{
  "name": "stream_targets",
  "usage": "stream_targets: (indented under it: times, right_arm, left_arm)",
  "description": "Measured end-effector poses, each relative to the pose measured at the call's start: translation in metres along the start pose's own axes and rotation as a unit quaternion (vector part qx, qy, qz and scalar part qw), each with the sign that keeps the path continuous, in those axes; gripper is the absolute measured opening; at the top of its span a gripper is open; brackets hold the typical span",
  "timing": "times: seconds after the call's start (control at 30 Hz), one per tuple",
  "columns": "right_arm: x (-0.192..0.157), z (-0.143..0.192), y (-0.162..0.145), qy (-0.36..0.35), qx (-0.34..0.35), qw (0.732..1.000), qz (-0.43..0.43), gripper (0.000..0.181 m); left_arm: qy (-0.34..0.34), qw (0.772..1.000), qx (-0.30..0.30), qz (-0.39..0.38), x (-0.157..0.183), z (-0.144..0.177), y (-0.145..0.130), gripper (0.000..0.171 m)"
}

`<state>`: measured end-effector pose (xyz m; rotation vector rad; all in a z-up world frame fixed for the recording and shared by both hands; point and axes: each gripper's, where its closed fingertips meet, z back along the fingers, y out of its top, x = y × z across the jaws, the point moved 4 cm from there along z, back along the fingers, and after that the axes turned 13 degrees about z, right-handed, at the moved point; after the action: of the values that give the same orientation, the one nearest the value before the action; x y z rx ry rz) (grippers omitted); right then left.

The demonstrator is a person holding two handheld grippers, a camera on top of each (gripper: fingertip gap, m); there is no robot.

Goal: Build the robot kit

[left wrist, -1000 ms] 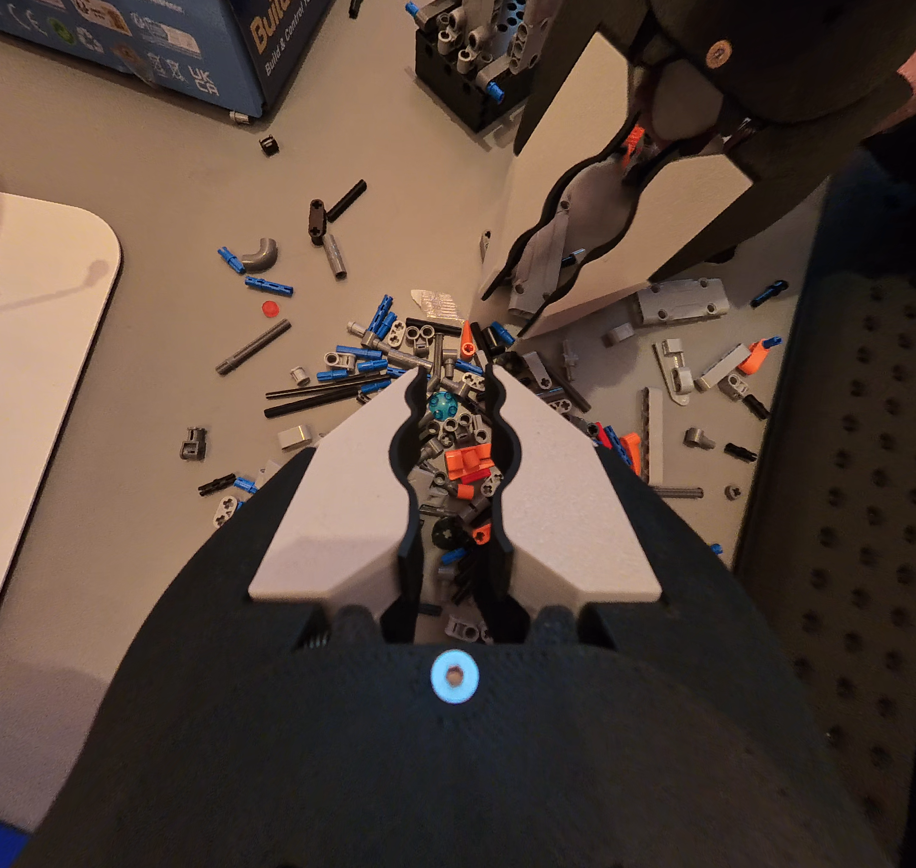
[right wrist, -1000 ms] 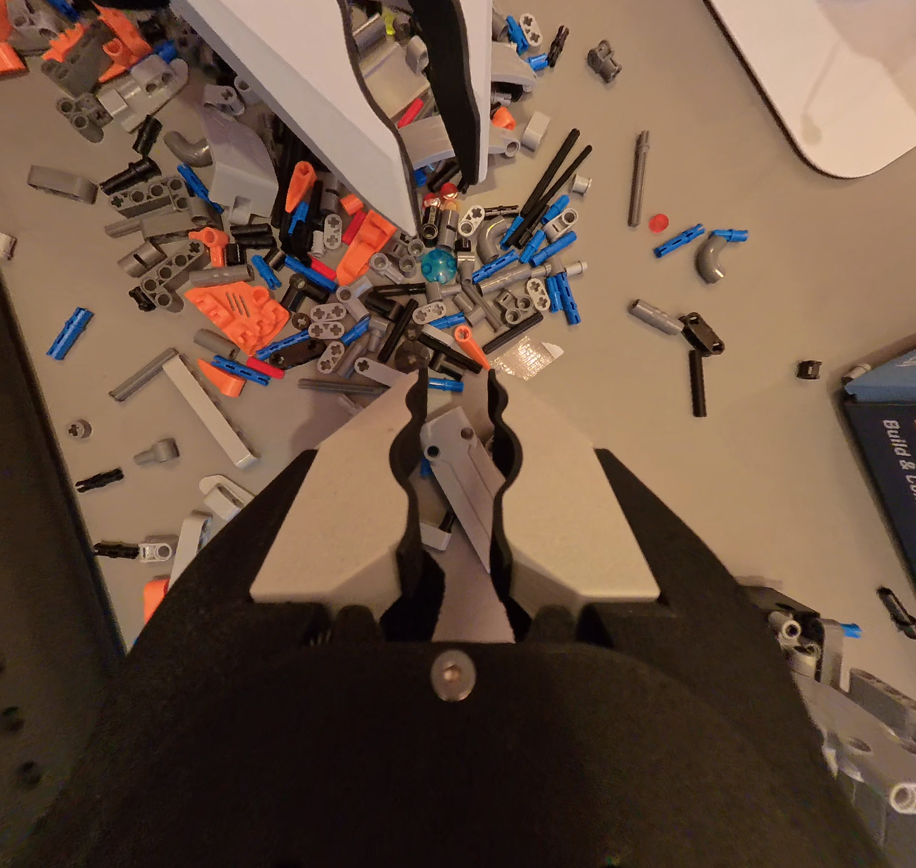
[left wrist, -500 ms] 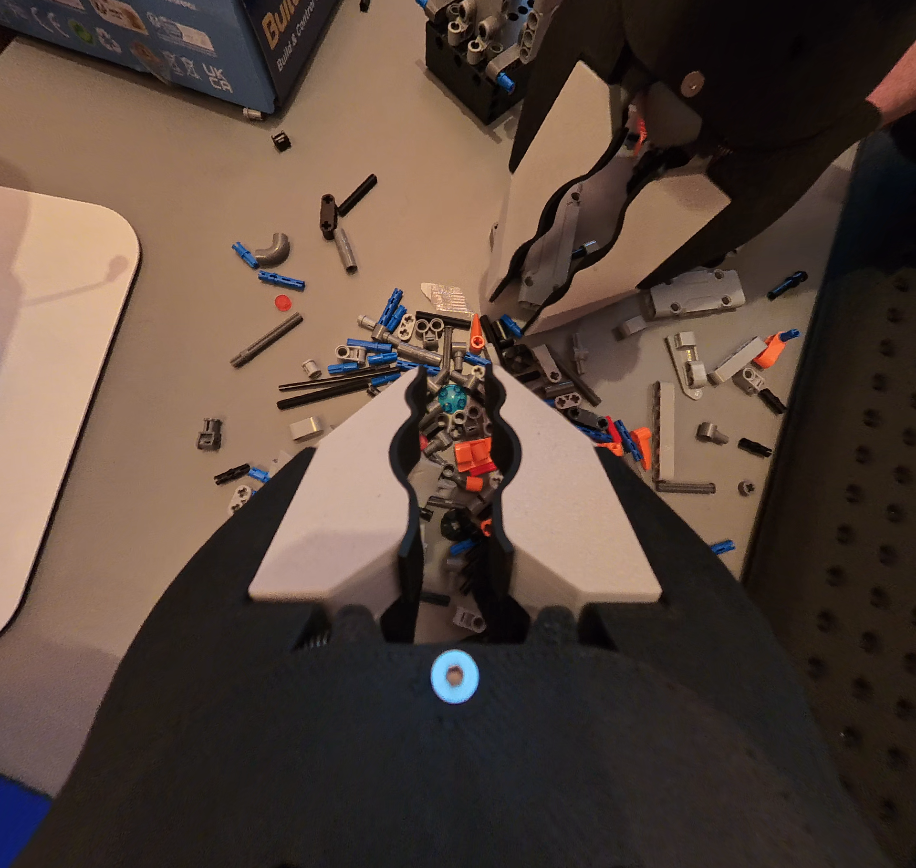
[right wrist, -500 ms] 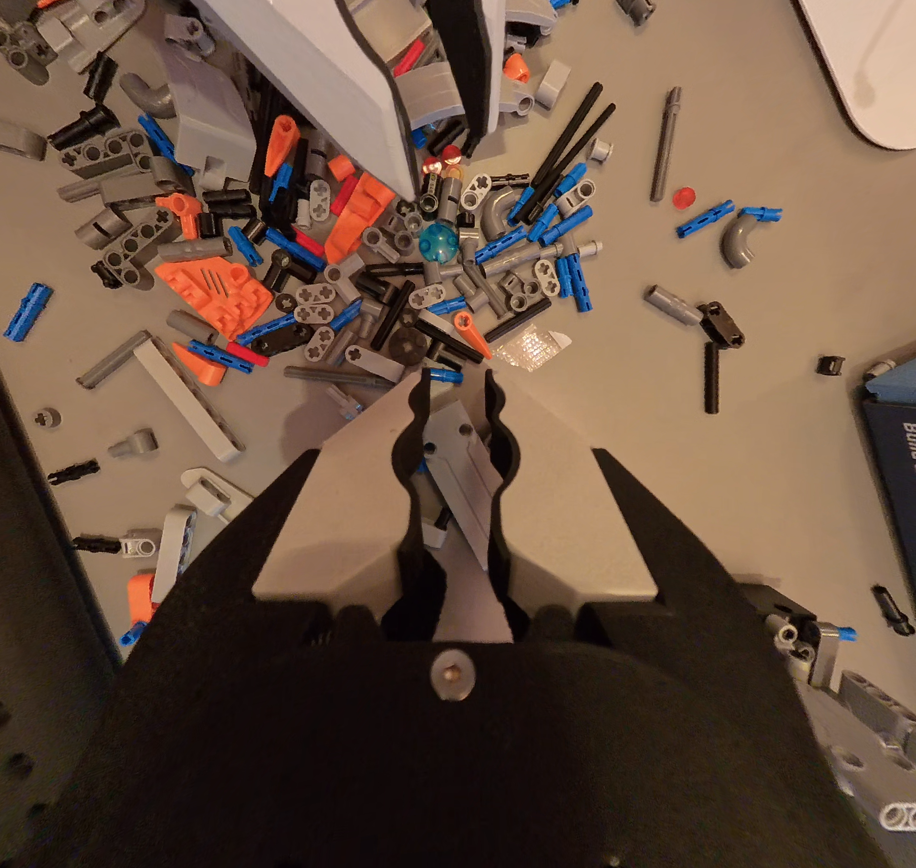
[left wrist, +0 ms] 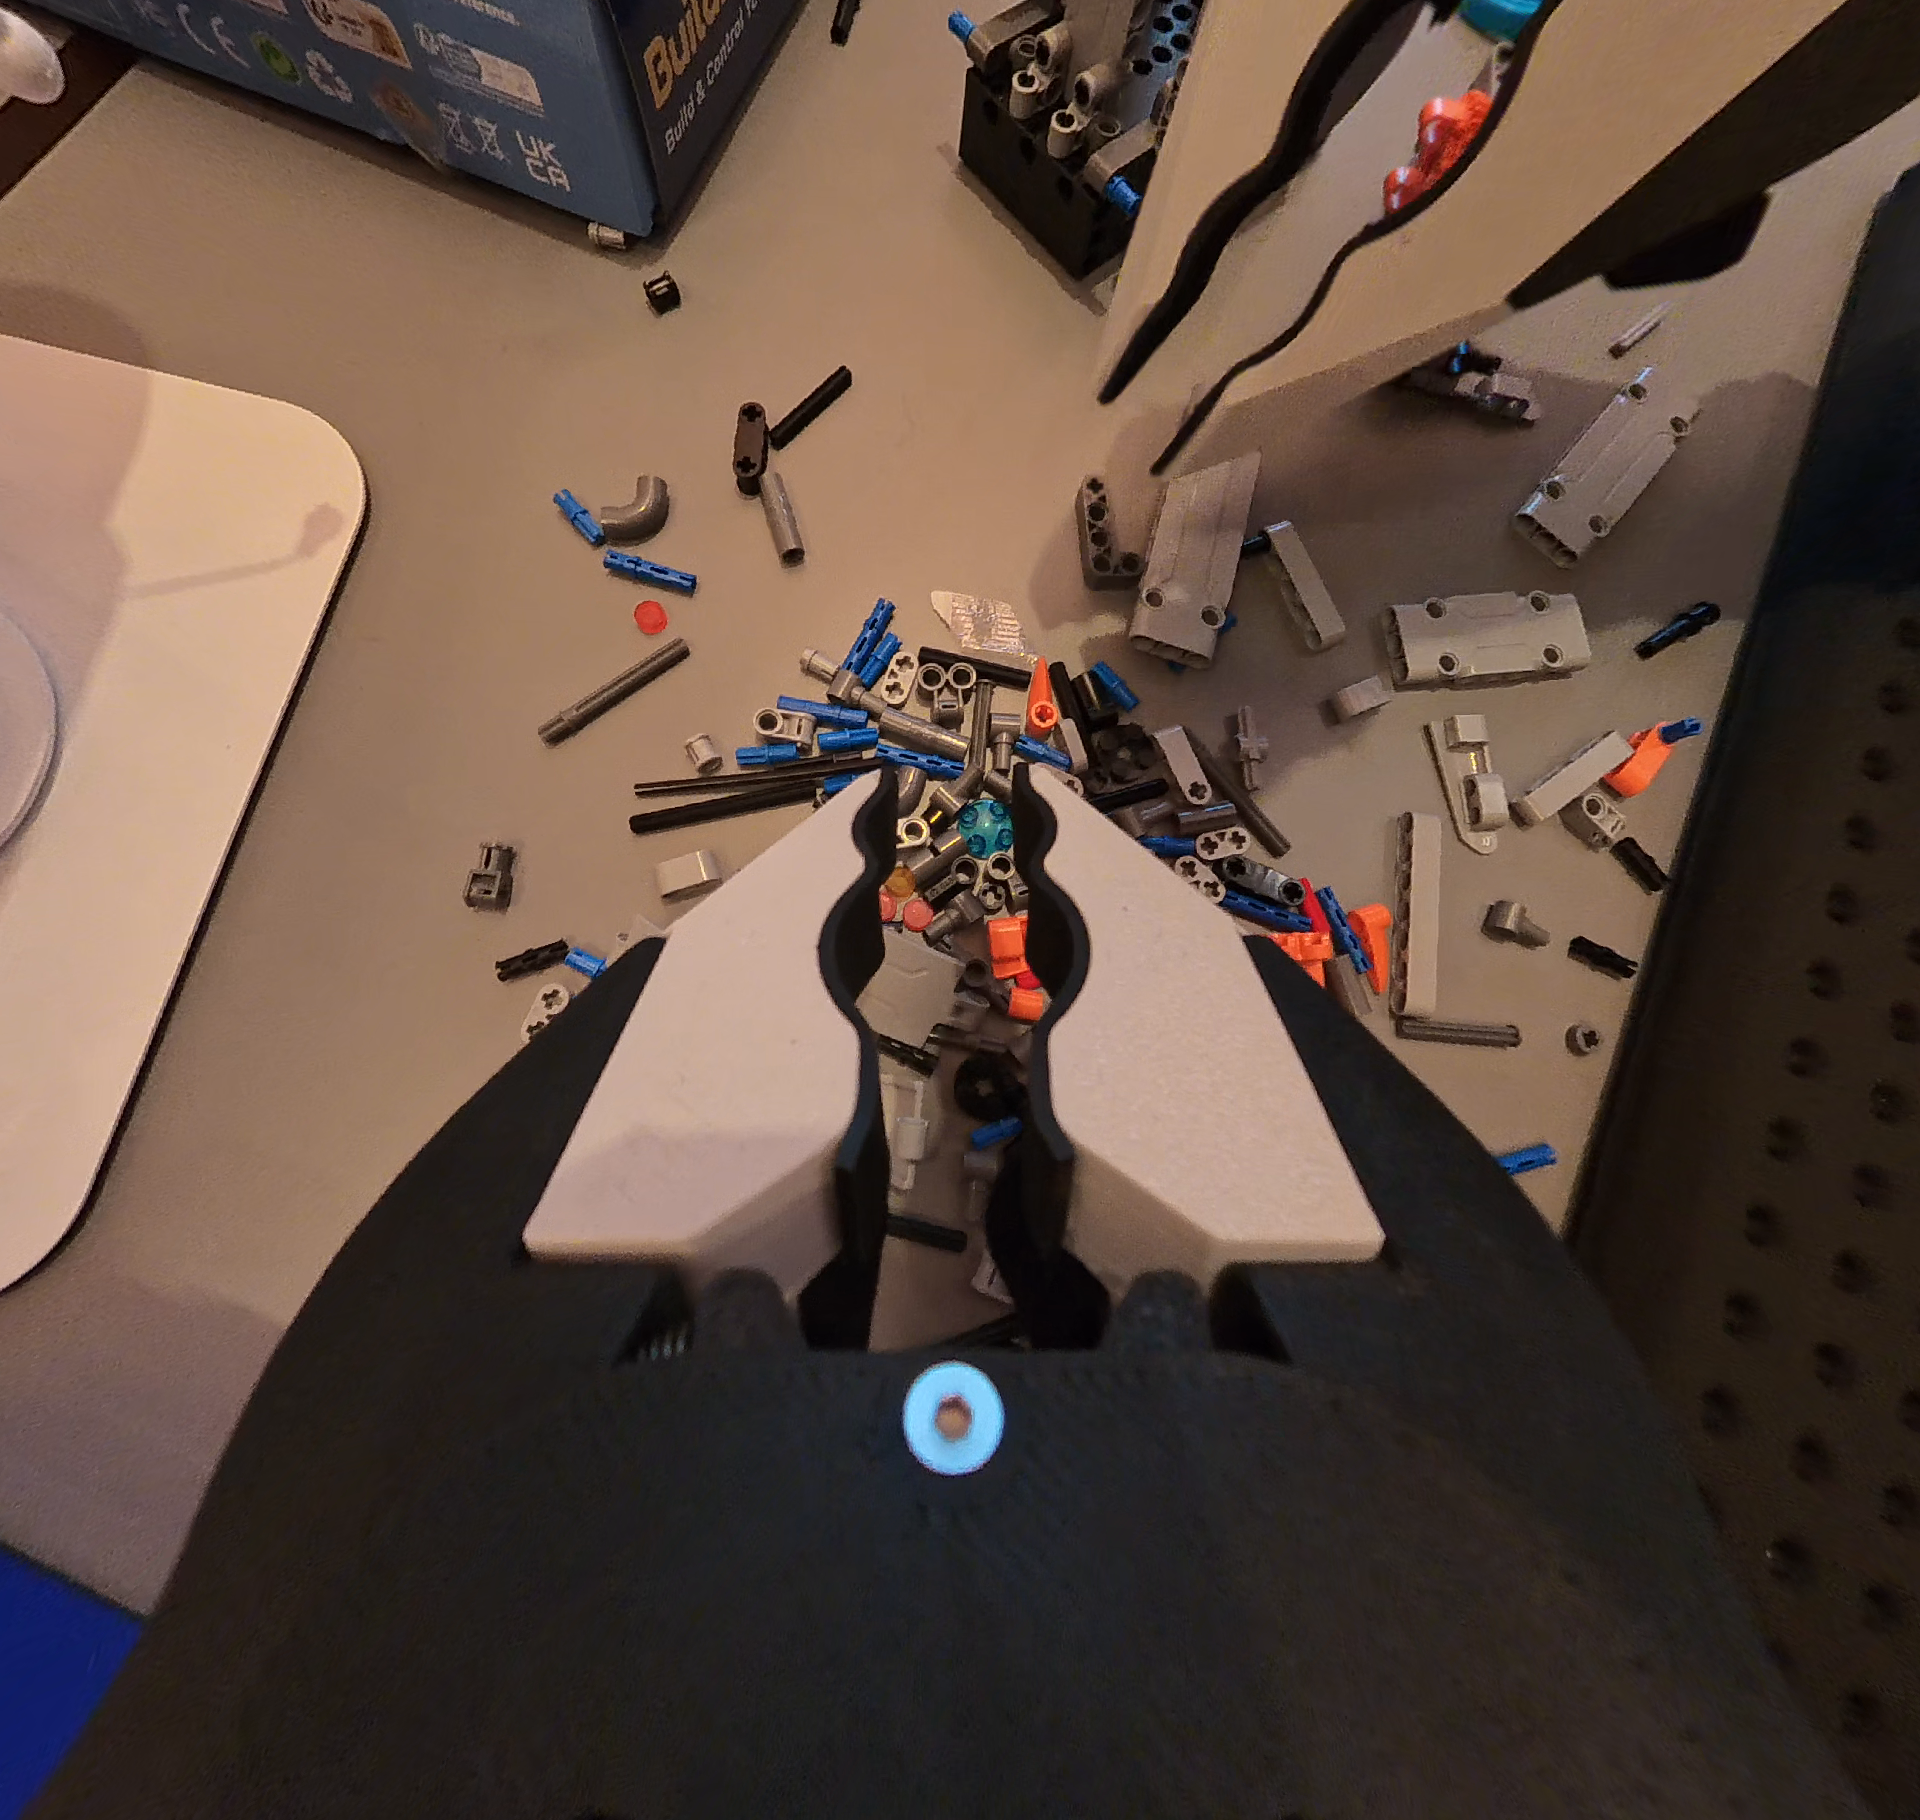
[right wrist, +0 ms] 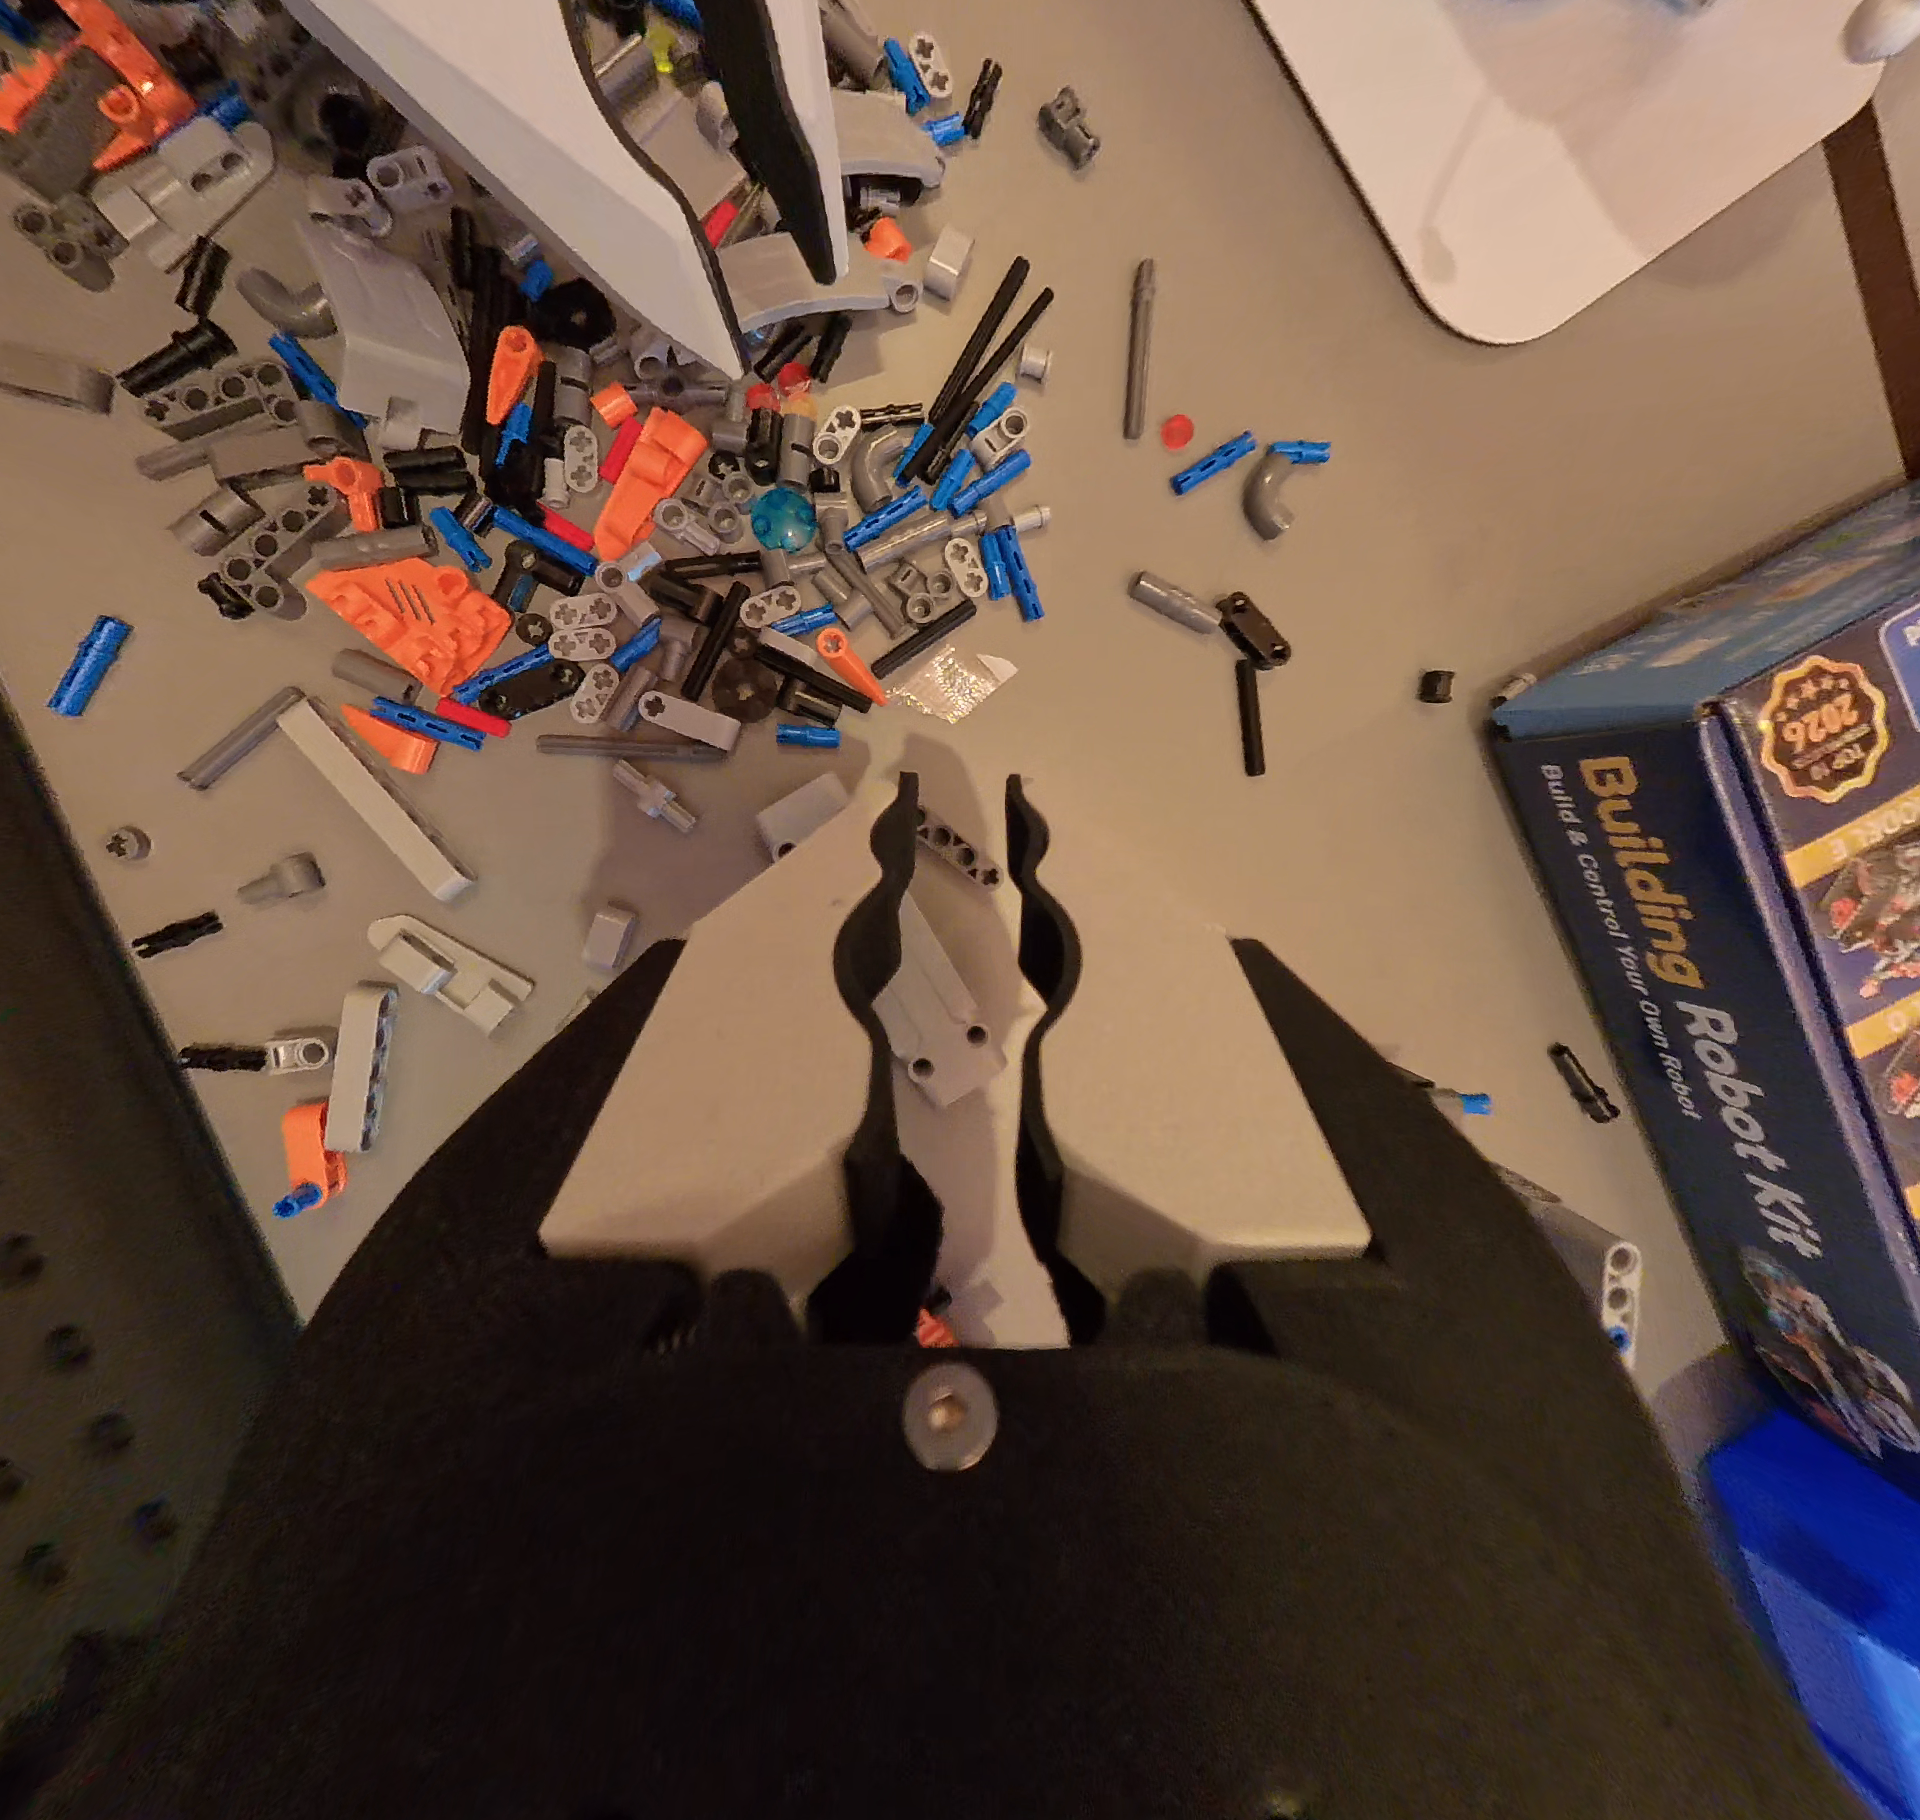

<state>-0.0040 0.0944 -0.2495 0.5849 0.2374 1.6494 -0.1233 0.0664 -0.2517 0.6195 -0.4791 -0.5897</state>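
A pile of small building pieces [left wrist: 935, 731], blue, black, grey and orange, lies on the grey table [left wrist: 364, 368]. My left gripper [left wrist: 954, 783] is open and empty, just above the pile, with a teal round stud [left wrist: 983, 828] between its tips. It also shows in the right wrist view [right wrist: 774, 316]. My right gripper [right wrist: 961, 783] is open and empty above the table. A long grey panel [right wrist: 940, 1012] lies flat below it, beside a dark grey holed beam [right wrist: 956, 840]. In the left wrist view the right gripper [left wrist: 1132, 435] hangs over that panel [left wrist: 1190, 565].
A blue box [left wrist: 468, 56] stands at the back left. A white rounded board [left wrist: 156, 731] lies at the left. A partly built model on a black base [left wrist: 1049, 139] stands at the back. A dark perforated mat [left wrist: 1818, 1043] borders the right. More grey panels [left wrist: 1486, 638] lie scattered. About 9 cm separates my left fingertips from my right.
My right gripper let go of the long grey panel, which now lies on the table, and drew up and back. My left gripper stayed open over the pile, slightly higher.
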Motion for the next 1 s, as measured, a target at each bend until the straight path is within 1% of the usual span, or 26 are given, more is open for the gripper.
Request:
stream_targets:
  times: [0.17, 0.6, 0.87, 1.0]
  right_arm:
    - [-0.002, -0.002, 0.002, 0.005, 0.005, 1.000, 0.001, 0.014]
    - [-0.018, -0.033, 0.015, 0.038, -0.004, 0.999, 0.025, 0.015]
    - [-0.004, -0.049, 0.039, 0.030, 0.022, 0.999, 0.019, 0.013]
    - [0.004, -0.064, 0.044, 0.040, 0.013, 0.999, 0.020, 0.013]
  left_arm:
    - [0.005, 1.000, 0.001, 0.005, -0.003, 0.000, 0.000, 0.018]
    - [0.051, 0.998, 0.012, 0.036, -0.023, 0.011, -0.001, 0.017]
    - [0.052, 0.997, 0.015, 0.047, -0.027, 0.012, -0.001, 0.017]
    - [0.049, 0.998, 0.013, 0.047, -0.027, 0.010, -0.002, 0.017]
